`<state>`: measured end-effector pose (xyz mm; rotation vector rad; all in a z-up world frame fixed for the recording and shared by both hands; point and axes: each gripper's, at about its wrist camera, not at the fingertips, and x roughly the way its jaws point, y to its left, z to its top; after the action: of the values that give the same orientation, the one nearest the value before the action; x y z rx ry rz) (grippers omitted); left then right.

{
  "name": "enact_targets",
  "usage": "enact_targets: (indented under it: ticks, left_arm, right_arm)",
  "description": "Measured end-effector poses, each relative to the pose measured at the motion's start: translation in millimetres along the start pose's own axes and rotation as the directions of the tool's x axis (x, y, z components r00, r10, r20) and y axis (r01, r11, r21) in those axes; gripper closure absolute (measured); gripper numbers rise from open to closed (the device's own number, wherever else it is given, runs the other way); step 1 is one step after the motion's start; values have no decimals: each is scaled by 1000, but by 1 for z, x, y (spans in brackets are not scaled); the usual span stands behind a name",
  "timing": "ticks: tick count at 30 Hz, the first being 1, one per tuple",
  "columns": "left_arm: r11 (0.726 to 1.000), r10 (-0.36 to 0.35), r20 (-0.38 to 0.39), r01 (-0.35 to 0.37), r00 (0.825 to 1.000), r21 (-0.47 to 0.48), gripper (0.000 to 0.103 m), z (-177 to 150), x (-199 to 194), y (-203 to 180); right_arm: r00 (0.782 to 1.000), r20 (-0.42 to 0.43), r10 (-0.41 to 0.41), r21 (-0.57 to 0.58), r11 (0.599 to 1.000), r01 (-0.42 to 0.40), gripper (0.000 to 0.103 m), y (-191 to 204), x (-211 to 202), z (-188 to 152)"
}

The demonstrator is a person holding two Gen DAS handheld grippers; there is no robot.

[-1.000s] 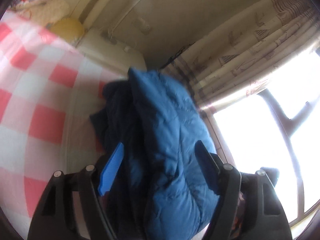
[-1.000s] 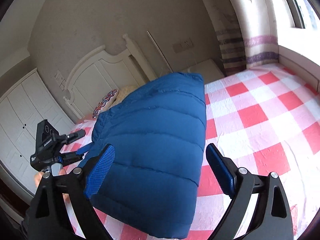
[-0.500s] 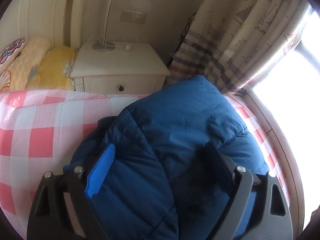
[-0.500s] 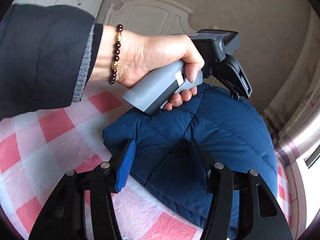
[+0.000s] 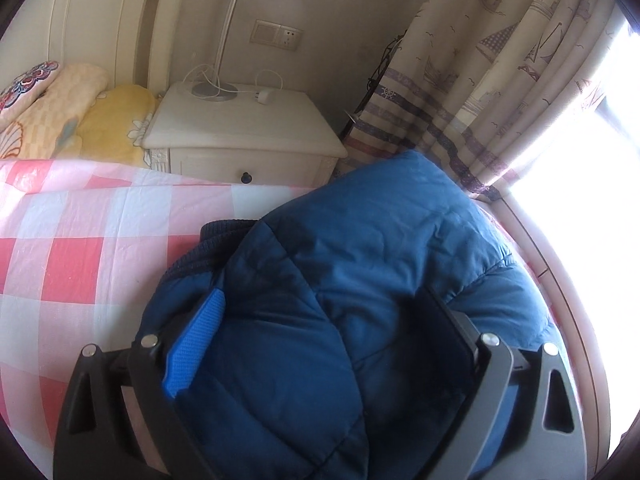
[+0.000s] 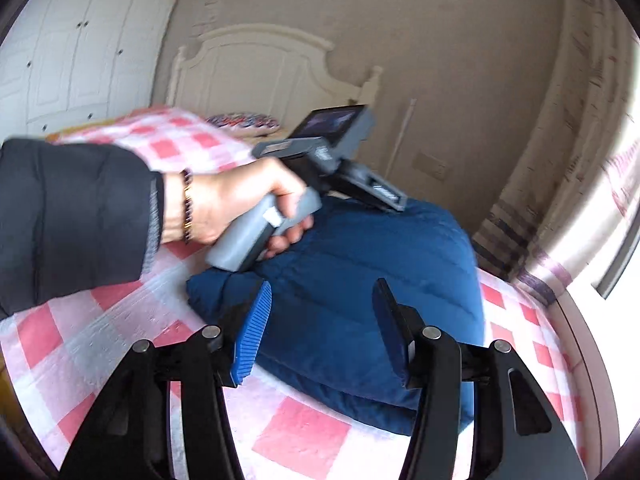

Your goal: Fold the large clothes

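The lower part of the jacket (image 5: 360, 280) is cut off by the bottom edge of the left wrist view, and the right finger of the left gripper (image 5: 320, 344) is sunk in shadow against it. The bed (image 6: 304, 440) beneath is covered. In the right wrist view the pillow (image 6: 244, 122) is blurred, and the sleeve (image 6: 68, 216) is cut off at the left edge.

Daylight floods from the blown-out window (image 5: 580, 208) (right side); right wrist view motion-blurred, fisheye edges dark.
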<state>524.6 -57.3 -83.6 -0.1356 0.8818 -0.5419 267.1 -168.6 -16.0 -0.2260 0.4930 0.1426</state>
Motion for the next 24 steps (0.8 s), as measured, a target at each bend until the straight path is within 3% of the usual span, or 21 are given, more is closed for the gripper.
enact_targets:
  ticks: [1, 3, 5, 7, 11, 16, 18, 20, 24]
  left_arm:
    - [1000, 1, 1, -1, 1000, 0, 7, 0, 0, 0]
    - [1000, 19, 6, -19, 1000, 2, 7, 0, -1, -2]
    - [998, 62, 16, -62, 998, 18, 4, -1, -4, -7]
    - [989, 142, 34, -143, 989, 44, 1, -3, -8, -16]
    - [961, 266, 73, -270, 961, 56, 1, -12, -33, -31]
    - [945, 322, 138, -328, 936, 18, 2, -52, -111, -46]
    - [920, 366, 250, -389, 897, 52, 2, -76, -151, -65]
    - [881, 413, 365, -467, 834, 70, 2, -102, -193, -87]
    - [824, 453, 550, -565, 702, 42, 2, -149, -273, -129]
  right_arm:
    - [1000, -24, -4, 58, 998, 5, 52, -17, 2, -5]
    - [990, -126, 69, 135, 989, -52, 50, -38, 22, -21]
    - [992, -99, 77, 121, 991, -64, 45, -40, 24, -28]
    - [989, -134, 55, 77, 996, -45, 41, -28, 18, -26]
    - [958, -140, 251, 98, 966, -238, 36, -8, -12, -29]
    - [976, -91, 198, 171, 968, -181, 28, -28, -56, -47]
    - [981, -50, 186, 251, 953, -167, 27, -46, -77, -51]
    - [992, -6, 128, 313, 942, -119, 16, -65, -98, -52]
    - [993, 107, 53, 382, 920, -90, 15, -89, -145, -50]
